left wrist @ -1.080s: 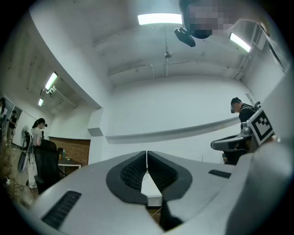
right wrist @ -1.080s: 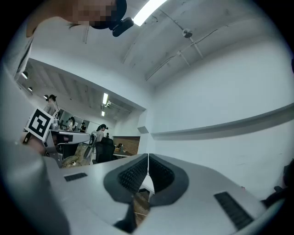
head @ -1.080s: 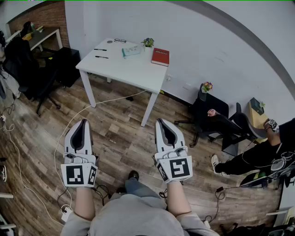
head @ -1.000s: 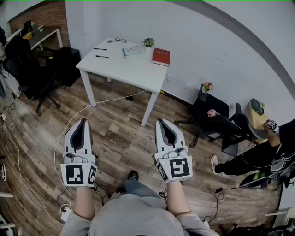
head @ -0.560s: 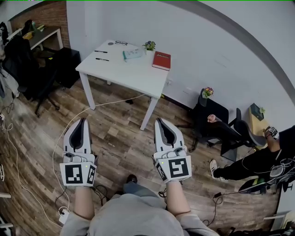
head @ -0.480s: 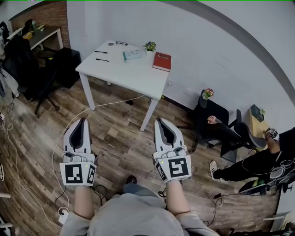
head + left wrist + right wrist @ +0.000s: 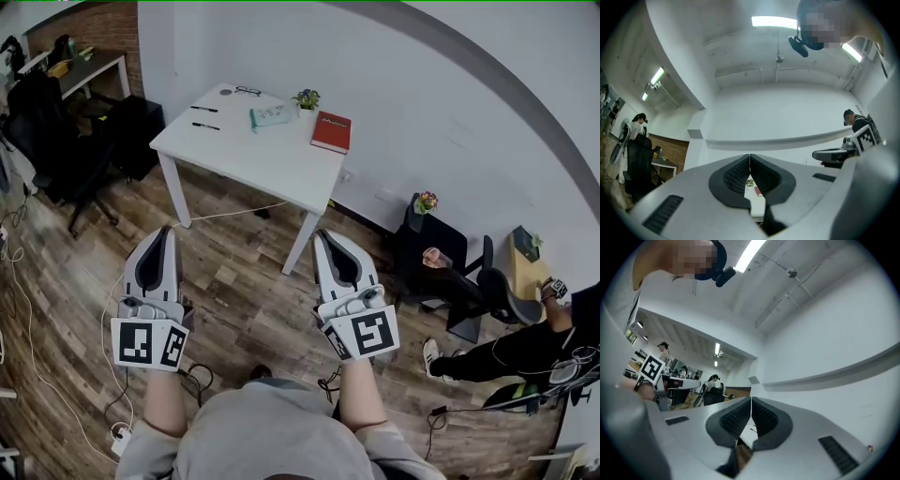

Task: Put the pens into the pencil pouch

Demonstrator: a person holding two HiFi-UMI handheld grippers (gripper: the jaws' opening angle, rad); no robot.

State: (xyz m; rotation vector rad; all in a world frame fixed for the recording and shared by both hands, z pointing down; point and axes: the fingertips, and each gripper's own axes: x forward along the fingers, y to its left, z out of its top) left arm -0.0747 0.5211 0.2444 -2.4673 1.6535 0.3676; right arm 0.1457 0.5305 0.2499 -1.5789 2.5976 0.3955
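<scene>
Two black pens point(image 7: 204, 109) point(image 7: 206, 126) lie at the far left of a white table point(image 7: 246, 152). Beside them, toward the wall, is a pale teal pencil pouch point(image 7: 272, 115). My left gripper point(image 7: 169, 231) and right gripper point(image 7: 322, 234) hover over the wooden floor, well short of the table, and both point toward it. The left gripper point(image 7: 750, 157) is shut with nothing between its ribbed pads. So is the right gripper point(image 7: 751, 401). Below the left one's pads I glimpse the table point(image 7: 757, 206).
On the table also sit a red book point(image 7: 331, 131), a small potted plant point(image 7: 306, 97) and glasses point(image 7: 247, 91). A black office chair point(image 7: 56, 141) stands left. A dark side table with flowers point(image 7: 427, 225) and a seated person point(image 7: 511, 342) are right. Cables point(image 7: 103, 309) cross the floor.
I have come closer to the white table, which sits larger and lower in the head view. Both grippers travelled forward with me and stayed shut.
</scene>
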